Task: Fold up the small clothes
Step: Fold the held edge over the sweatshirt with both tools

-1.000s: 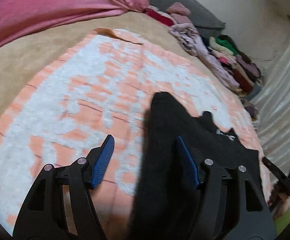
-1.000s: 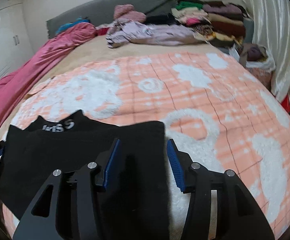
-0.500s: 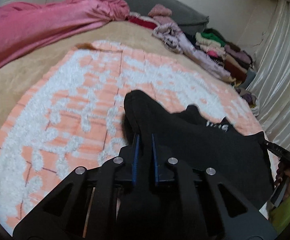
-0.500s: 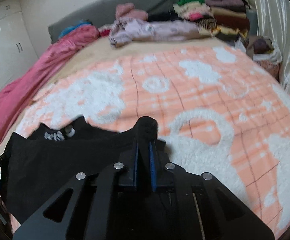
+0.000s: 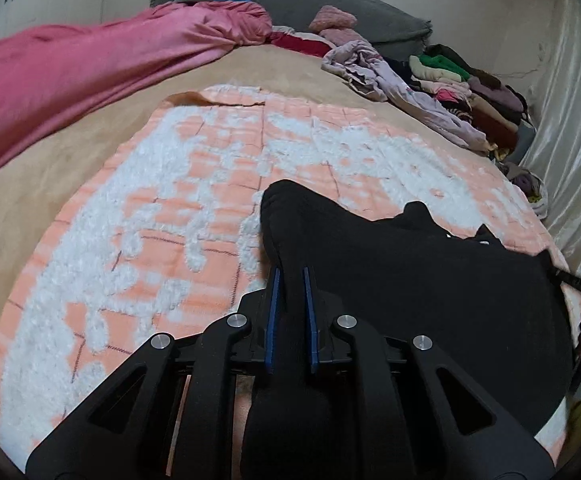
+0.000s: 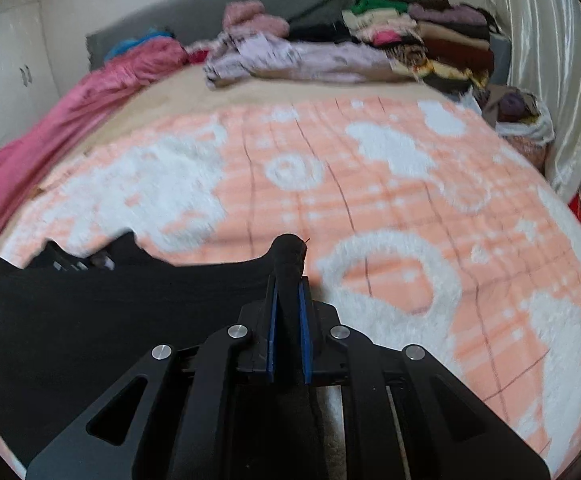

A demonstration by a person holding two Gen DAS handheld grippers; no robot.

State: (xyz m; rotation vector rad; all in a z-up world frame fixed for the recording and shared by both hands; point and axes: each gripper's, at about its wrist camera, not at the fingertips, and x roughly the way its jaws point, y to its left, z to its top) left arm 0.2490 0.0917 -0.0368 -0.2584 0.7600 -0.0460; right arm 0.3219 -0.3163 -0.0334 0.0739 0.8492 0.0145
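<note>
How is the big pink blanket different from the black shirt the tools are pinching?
The pink blanket is large, shiny and bunched along the bed's far side; the black shirt is small, matte and spread on the peach-and-white blanket. Nothing touches the pink blanket; the left tool and right tool each pinch a corner of the black shirt. Both are soft cloth on the same bed.

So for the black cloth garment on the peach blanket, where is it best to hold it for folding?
At its two near corners, from the near edge. The black cloth garment lies flat and wide, and the left gripper and right gripper are each shut on one corner.
</note>
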